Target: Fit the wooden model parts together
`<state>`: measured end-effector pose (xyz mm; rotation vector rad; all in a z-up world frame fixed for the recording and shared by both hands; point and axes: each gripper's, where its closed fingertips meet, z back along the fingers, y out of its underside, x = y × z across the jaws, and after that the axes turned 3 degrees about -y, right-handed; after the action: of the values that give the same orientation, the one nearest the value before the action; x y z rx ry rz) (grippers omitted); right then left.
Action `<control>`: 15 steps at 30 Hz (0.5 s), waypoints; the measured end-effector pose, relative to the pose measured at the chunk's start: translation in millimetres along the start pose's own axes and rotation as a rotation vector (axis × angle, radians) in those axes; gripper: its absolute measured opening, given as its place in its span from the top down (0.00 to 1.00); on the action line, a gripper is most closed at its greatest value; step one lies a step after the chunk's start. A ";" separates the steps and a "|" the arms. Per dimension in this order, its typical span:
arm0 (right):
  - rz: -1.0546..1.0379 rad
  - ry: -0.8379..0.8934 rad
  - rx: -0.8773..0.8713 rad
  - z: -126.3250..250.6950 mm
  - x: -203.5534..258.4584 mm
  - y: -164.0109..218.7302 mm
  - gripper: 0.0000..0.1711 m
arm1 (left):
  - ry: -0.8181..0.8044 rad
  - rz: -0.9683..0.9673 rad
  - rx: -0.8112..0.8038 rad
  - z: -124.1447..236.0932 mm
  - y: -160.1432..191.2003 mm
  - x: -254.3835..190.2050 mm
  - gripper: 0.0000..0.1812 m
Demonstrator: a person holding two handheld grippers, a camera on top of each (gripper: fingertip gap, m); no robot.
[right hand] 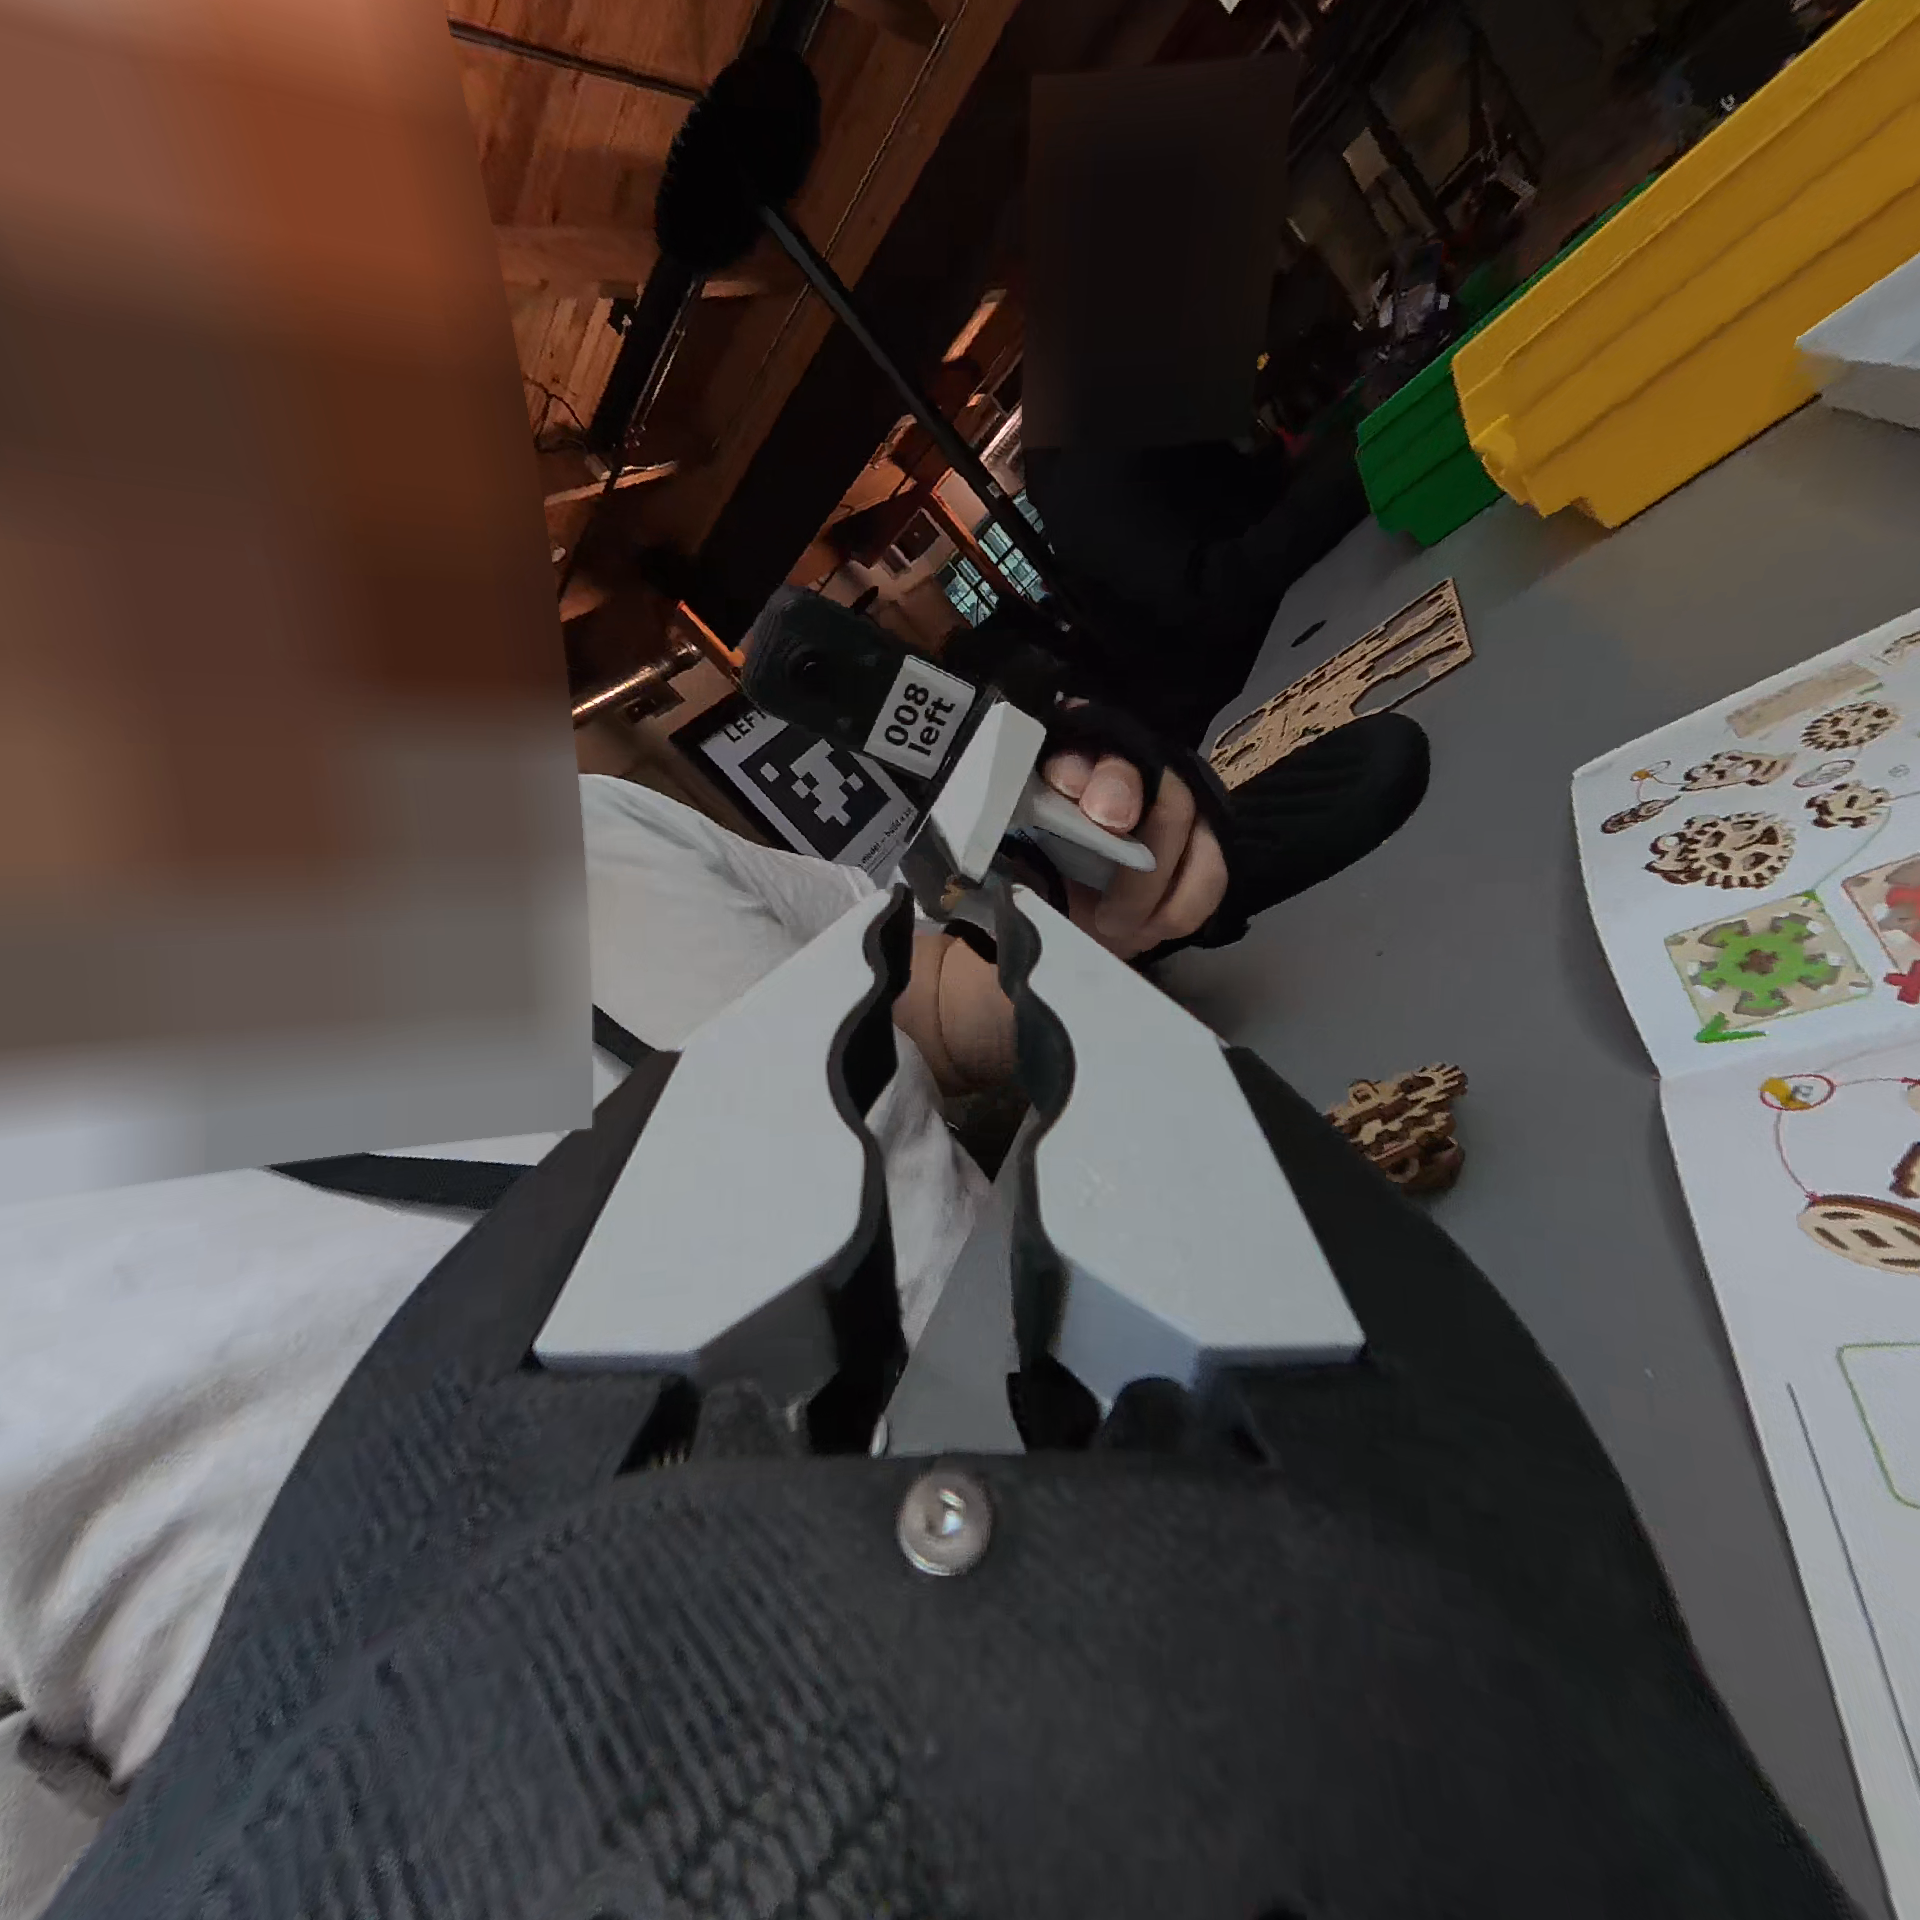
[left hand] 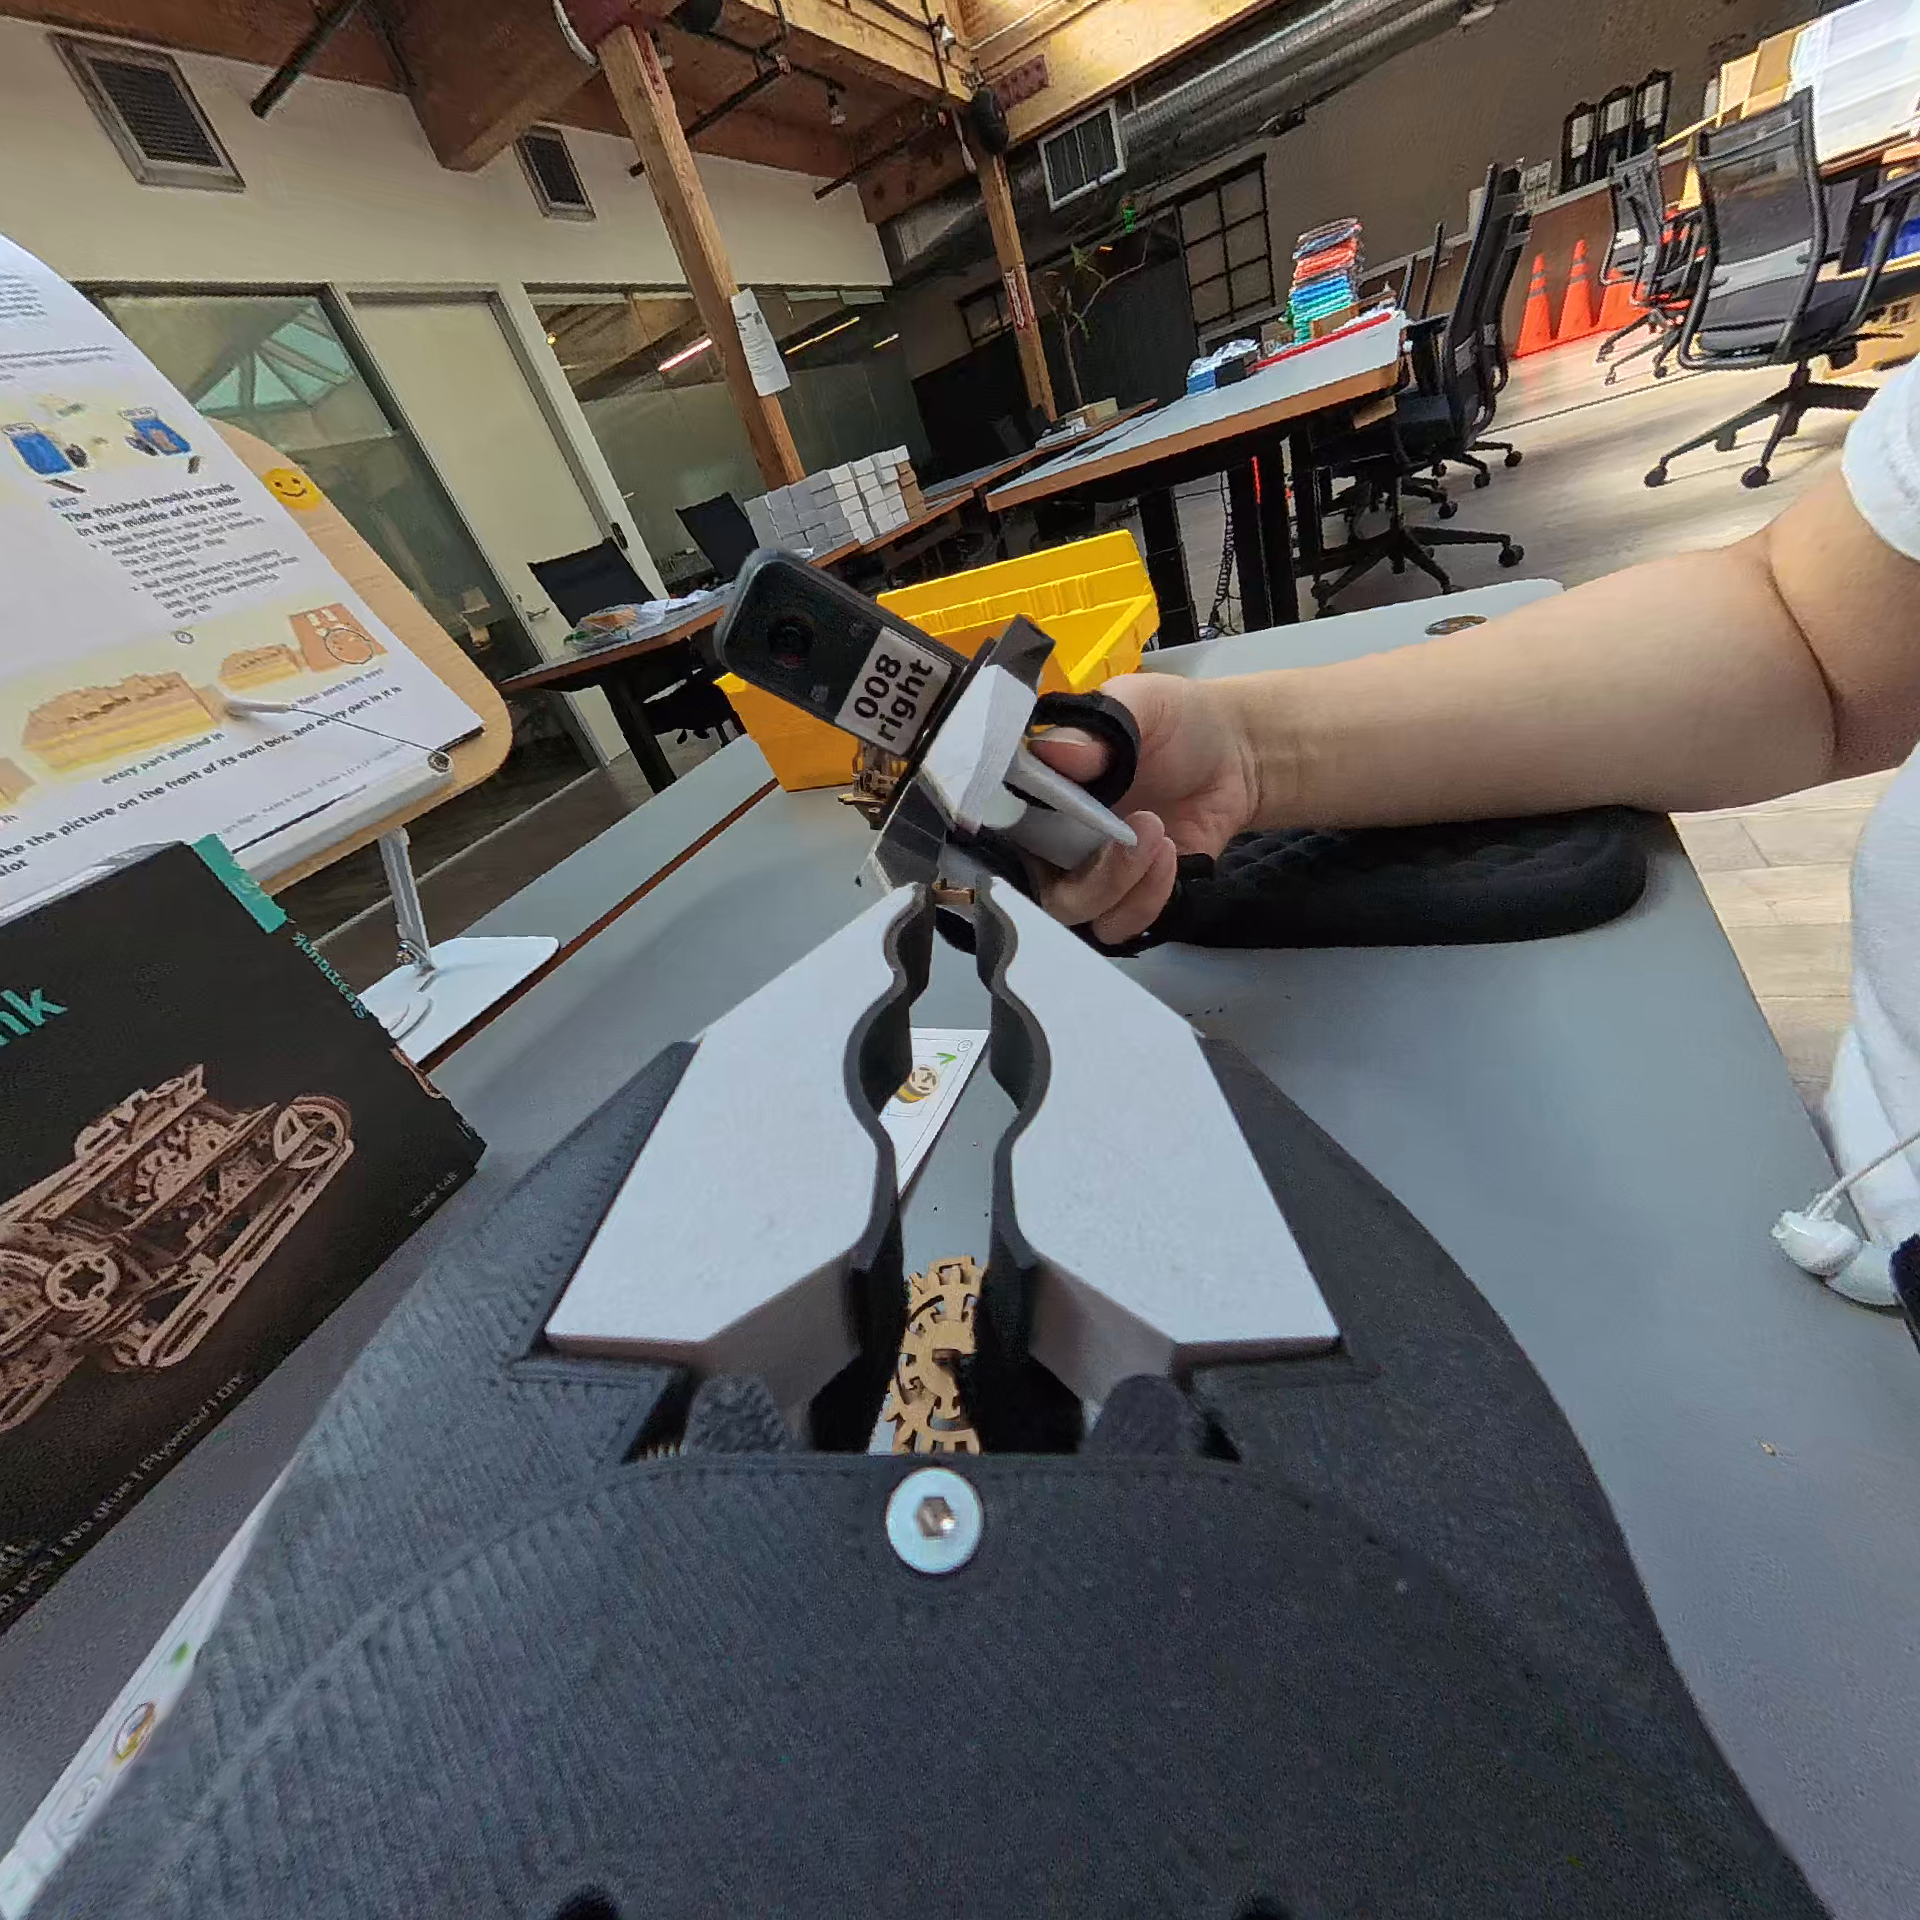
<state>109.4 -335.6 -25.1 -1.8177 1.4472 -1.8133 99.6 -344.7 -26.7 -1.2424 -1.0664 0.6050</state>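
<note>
The two grippers meet tip to tip above the grey tabletop (left hand: 1455,1143), each held in a bare hand. The left gripper (left hand: 948,896) has its fingers (left hand: 769,1122) drawn close, the tips nearly touching around a small wooden part (left hand: 951,891) that sits right where the right gripper (right hand: 954,902) reaches in from the opposite side. The right gripper's fingers (right hand: 1132,1132) are likewise narrowed to a slim gap at the tips, pinched at the same small piece; how firmly either pair grips it cannot be told. A wooden gear (left hand: 940,1351) lies on the tabletop beneath the left gripper, seen through the gap at the base of its fingers. Near the right edge of the tabletop an open instruction booklet (right hand: 1766,935) lies flat, with a small wooden gear assembly (right hand: 1403,1122) just beside its near corner and a punched-out plywood sheet (right hand: 1351,675) farther back. A yellow bin (right hand: 1662,343) and a green bin (right hand: 1423,468) stand at the far edge. At the left edge, a dark model box (left hand: 187,1195) rests in front of an instruction sheet on a stand (left hand: 208,582). A black padded cushion (left hand: 1434,883) lies under the right forearm.
</note>
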 end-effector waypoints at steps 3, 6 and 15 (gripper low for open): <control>0.130 0.063 0.068 0.6 -0.4 0.3 0.90 | 0.044 0.064 -0.017 0.3 -6.1 -0.2 0.97; 0.295 0.105 0.088 2.0 6.3 -7.0 0.87 | 0.088 0.129 -0.047 2.6 -22.6 3.6 0.97; 0.928 0.458 0.296 17.5 -1.1 -16.7 0.82 | 0.273 0.388 -0.113 10.7 -54.0 31.4 0.97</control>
<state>132.4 -334.8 -17.9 -0.4276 1.6335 -1.7903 94.2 -327.3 34.0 -1.5976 -0.6416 0.6502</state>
